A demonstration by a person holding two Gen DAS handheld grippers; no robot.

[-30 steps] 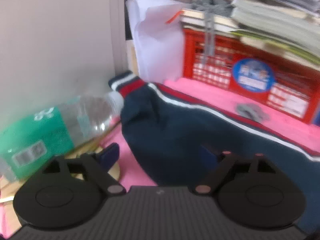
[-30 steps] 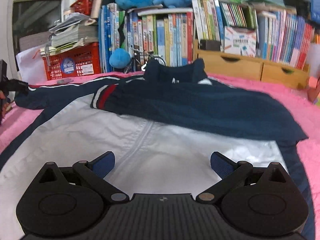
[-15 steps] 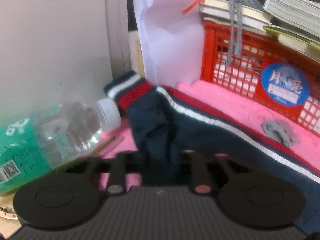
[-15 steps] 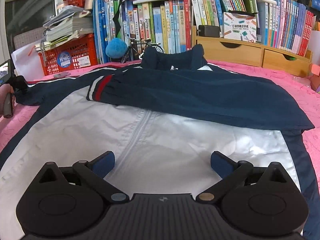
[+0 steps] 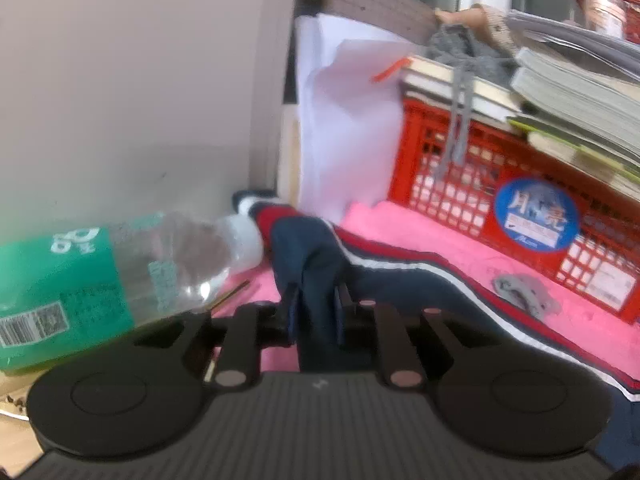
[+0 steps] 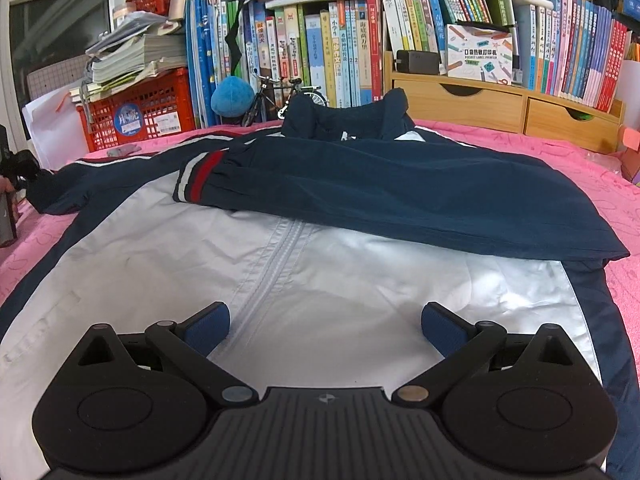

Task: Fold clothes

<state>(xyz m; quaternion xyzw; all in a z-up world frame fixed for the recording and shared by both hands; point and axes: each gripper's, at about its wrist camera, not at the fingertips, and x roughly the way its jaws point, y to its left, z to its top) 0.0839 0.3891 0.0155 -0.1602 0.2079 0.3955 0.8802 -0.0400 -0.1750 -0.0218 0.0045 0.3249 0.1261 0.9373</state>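
A navy and white zip jacket (image 6: 320,288) lies spread on the pink cover (image 6: 560,168). Its right sleeve (image 6: 400,196) is folded across the chest, with the red and white cuff (image 6: 196,178) pointing left. The other sleeve (image 5: 400,280) stretches out to the left. My left gripper (image 5: 314,310) is shut on a bunched fold of that sleeve near its cuff (image 5: 260,210). My right gripper (image 6: 325,326) hovers open over the white front near the hem, with nothing between its blue pads (image 6: 208,326). The left gripper's body (image 6: 16,168) shows at the far left of the right wrist view.
A clear water bottle (image 5: 120,272) with a green label lies close beside the left gripper. A red crate (image 5: 500,220) under stacked books stands behind the sleeve, near white paper (image 5: 344,120) and a small grey part (image 5: 520,292). Bookshelves (image 6: 320,52) and wooden drawers (image 6: 500,108) line the back.
My left gripper went from open to shut on the navy sleeve and has lifted the fold a little. The right gripper stays open and has barely moved.
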